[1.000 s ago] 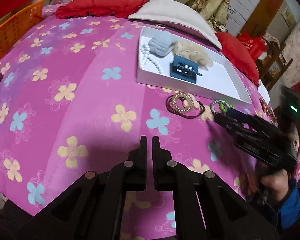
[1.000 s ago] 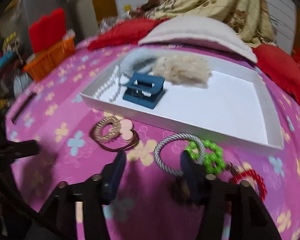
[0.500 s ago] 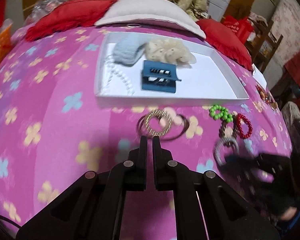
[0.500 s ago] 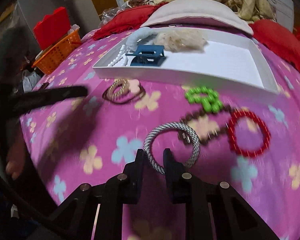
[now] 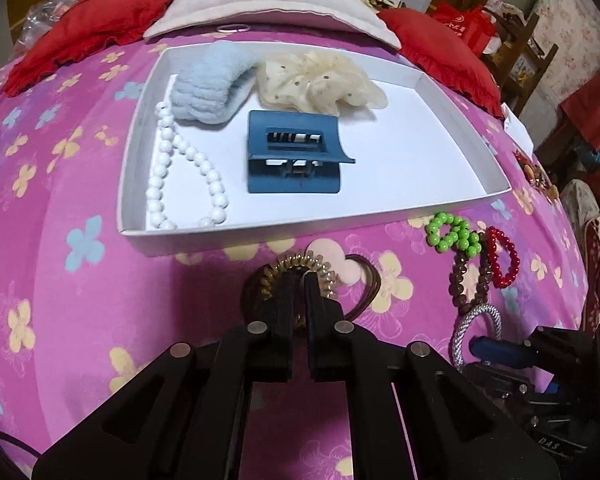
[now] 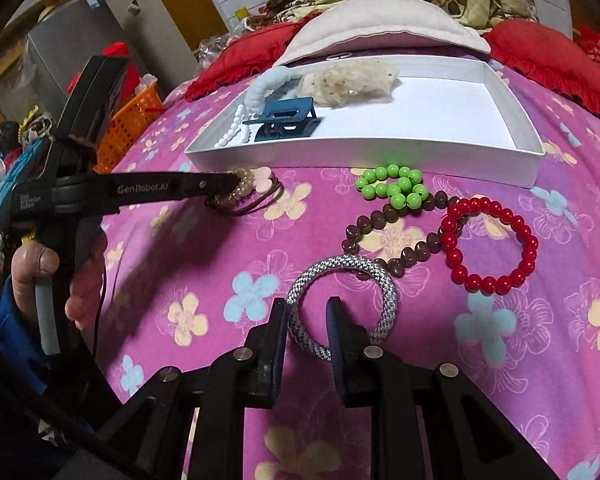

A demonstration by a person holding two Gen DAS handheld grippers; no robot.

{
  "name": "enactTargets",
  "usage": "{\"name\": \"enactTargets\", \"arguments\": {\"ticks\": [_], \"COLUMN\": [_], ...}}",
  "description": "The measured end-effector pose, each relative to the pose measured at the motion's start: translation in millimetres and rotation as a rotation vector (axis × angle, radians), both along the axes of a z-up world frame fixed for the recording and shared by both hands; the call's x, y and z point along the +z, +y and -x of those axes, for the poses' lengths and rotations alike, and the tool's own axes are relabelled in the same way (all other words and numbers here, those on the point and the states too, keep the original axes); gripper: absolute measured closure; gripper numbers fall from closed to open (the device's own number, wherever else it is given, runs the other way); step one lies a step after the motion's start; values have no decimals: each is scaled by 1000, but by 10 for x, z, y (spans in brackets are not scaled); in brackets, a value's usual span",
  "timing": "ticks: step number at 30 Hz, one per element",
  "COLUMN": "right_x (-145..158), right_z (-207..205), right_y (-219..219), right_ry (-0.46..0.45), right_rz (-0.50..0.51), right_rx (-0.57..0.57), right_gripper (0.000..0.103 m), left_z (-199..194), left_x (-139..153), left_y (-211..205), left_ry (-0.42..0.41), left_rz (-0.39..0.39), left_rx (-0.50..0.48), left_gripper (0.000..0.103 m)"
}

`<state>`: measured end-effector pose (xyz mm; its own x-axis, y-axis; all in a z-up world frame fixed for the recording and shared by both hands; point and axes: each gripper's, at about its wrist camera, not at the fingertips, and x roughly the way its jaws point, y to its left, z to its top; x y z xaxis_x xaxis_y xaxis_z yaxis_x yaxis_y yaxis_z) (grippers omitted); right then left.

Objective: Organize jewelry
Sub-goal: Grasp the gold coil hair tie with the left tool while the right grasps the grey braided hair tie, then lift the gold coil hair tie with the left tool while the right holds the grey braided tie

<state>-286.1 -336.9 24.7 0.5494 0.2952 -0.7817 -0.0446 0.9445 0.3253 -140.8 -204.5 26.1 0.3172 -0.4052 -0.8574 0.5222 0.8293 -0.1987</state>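
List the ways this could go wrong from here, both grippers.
1. The left gripper sits narrowly over the gold spiral hair tie, which overlaps the pink heart clip and brown elastic; lifting may drag those along.
2. The right gripper straddles only the near rim of the silver rope bracelet; a thin pinch could slip.
3. That bracelet touches the brown bead bracelet, so pulling may scatter the beads.
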Motion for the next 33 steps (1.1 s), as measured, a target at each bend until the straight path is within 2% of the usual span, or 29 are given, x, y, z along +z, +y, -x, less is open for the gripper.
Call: {"name": "enactTargets", "arguments": {"ticks": [2, 8, 13, 17, 19, 21, 23, 27, 30, 32, 33], "right_x": [0, 2, 6, 16, 17, 16, 14, 7, 6, 8, 9], "right_z": [-5, 18, 22, 33, 51, 53, 53, 67, 92, 95, 97], "right_y": [0, 34, 65, 166, 189, 188, 174, 159, 168, 189, 202], "right_ry": [-1, -13, -20, -27, -32, -34, -37, -48, -58, -62, -64], "right_rz": [2, 23, -11, 49, 63, 64, 54, 40, 44, 59, 68], "right_rx": [0, -5, -9, -6, -4, -3, -2, 0, 5, 10, 13], "right_gripper": [85, 84, 67, 64, 64, 63, 63, 63, 63, 63, 63], "left_z": [25, 157, 237, 198, 189, 179, 167, 92, 46, 57, 63], "left_x": [34, 285, 321, 307, 301, 281, 257, 143, 29, 20, 23], "left_y": [70, 649, 938, 821, 647, 444, 260, -53, -153, -170, -174], "left_ry": [2, 28, 31, 43, 36, 18, -17, -70, -78, -110, -113], "left_rz": [19, 158, 166, 174, 163, 132, 102, 16, -31, -55, -62], "left_rx": [21, 155, 215, 200, 152, 102, 68, 3, -21, -31, -33], "left_gripper": [102, 102, 102, 99, 93, 75, 69, 69, 69, 69, 75]}}
